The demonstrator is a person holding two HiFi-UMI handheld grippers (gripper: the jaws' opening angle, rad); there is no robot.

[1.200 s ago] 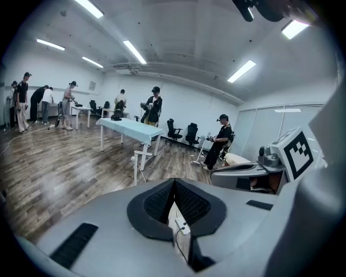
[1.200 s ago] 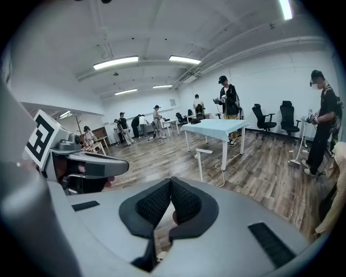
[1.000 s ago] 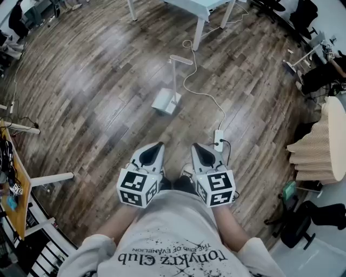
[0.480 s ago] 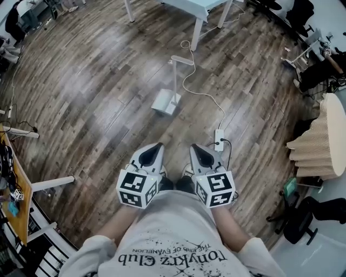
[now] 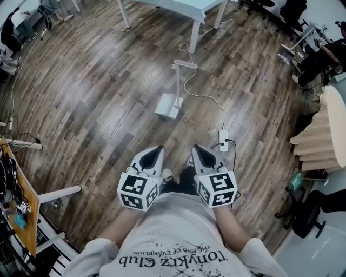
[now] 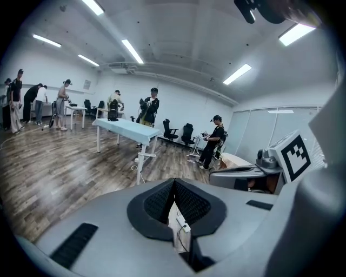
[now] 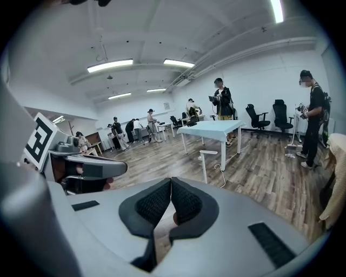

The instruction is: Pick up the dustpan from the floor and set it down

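1. At the lower left edge of the head view stands an orange-topped table (image 5: 21,216); what lies on it is too small to tell.
2. The left gripper (image 5: 160,147) sits just left of the bottom centre, held out in front of the person's grey shirt (image 5: 178,238), with its marker cube toward the camera. In the left gripper view its fingers (image 6: 159,203) meet at the tips: closed, with nothing between them.
3. The dustpan (image 5: 167,104) stands on the wooden floor (image 5: 97,97) at the centre of the frame, above both grippers and well apart from them. Its pan rests on the boards and its long handle rises toward the pale blue table (image 5: 184,5) at the top edge.
4. The right gripper (image 5: 195,147) sits just right of the bottom centre, beside the left one. In the right gripper view its fingers (image 7: 186,203) are pressed together and empty.
5. A white power strip (image 5: 223,139) lies on the floor just above the right gripper. Its cable (image 5: 203,94) curls past the dustpan's handle toward the table legs.
6. A cream ribbed object (image 5: 324,135) fills the right edge.
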